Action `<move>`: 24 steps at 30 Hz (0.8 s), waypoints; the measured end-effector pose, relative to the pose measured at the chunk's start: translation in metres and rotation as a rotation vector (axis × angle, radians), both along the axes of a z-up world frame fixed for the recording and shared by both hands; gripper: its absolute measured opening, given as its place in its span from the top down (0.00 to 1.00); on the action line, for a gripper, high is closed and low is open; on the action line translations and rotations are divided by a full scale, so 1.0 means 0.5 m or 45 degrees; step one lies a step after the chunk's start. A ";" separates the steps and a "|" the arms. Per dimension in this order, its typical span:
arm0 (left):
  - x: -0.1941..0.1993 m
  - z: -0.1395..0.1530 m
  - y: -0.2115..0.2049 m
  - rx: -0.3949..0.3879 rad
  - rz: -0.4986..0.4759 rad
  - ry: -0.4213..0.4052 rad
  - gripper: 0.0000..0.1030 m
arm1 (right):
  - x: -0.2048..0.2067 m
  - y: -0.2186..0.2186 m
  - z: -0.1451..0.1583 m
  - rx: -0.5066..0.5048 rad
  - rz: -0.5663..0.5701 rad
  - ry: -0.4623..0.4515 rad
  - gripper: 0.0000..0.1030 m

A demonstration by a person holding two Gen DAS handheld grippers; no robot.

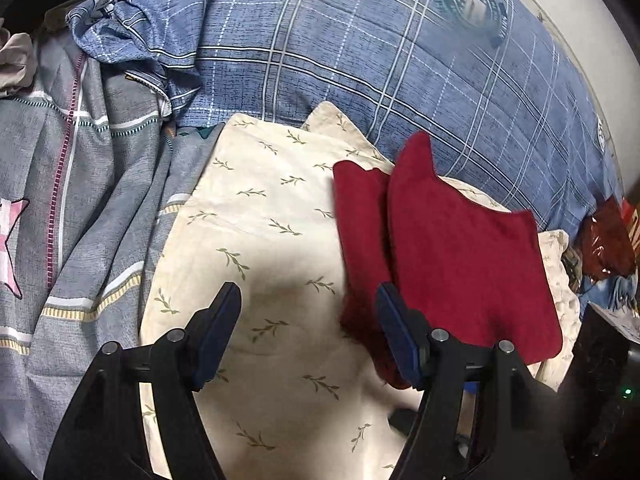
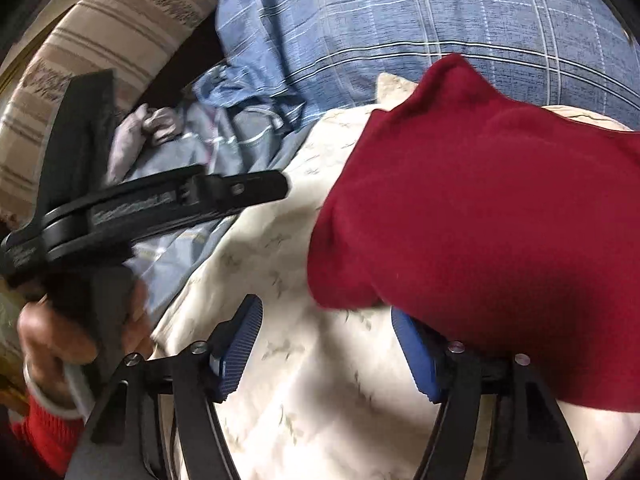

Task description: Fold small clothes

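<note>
Both my left gripper (image 1: 308, 332) and right gripper (image 2: 326, 346) gape apart, gripping nothing, and the red garment (image 1: 460, 248) at frame right might slide unfolded off the cream pillow (image 1: 260, 208).

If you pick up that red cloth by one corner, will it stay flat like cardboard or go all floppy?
Probably floppy: the red cloth already bends in soft layers on the cream leaf-print sheet. It looks thin, so likely light. Its fuzzy-looking surface probably won't slip from the left gripper, which stands open beside it.

Home bedrm: plaid duvet (image 1: 360, 52), leaf-print pillow (image 1: 260, 240).
</note>
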State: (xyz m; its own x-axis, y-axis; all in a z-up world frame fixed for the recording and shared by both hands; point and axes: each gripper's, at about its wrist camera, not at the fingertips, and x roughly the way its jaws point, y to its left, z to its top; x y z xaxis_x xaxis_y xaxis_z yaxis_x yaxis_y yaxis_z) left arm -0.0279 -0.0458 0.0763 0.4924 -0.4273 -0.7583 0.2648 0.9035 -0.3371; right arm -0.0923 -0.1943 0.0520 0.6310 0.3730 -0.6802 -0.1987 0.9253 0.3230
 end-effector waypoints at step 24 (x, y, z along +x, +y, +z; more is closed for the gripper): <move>-0.022 0.017 -0.058 -0.019 -0.127 -0.039 0.33 | 0.056 -0.126 0.156 -0.054 -0.072 -0.132 0.44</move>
